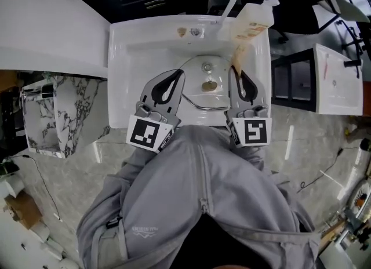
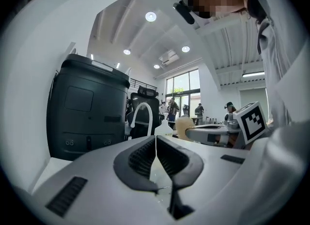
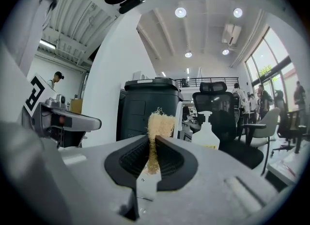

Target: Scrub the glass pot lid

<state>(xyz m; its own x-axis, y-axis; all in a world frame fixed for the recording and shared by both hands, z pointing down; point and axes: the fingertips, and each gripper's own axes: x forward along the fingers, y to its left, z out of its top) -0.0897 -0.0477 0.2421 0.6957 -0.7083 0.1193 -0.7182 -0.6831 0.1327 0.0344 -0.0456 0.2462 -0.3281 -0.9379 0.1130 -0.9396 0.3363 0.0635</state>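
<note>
Within the white sink (image 1: 124,42), the glass pot lid (image 1: 200,97) lies in the basin beneath both grippers. The left gripper (image 2: 155,139) is pressed together and empty. The right gripper (image 3: 154,141) pinches a fibrous scouring pad (image 3: 160,124). Recommended: brace the lid's rim, then scrub in overlapping strokes.

Glossy white sink (image 1: 133,47), clear glass lid (image 1: 194,79), coarse fibrous scrubber (image 3: 161,123)

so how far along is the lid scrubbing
Done: the right gripper is shut on the tan fibrous scrubbing pad. In hand: both grippers hang over the white sink, where the round glass pot lid lies; the left gripper is shut and empty. Left: the pad does not look pressed to the lid, so the scrubbing itself.
</note>
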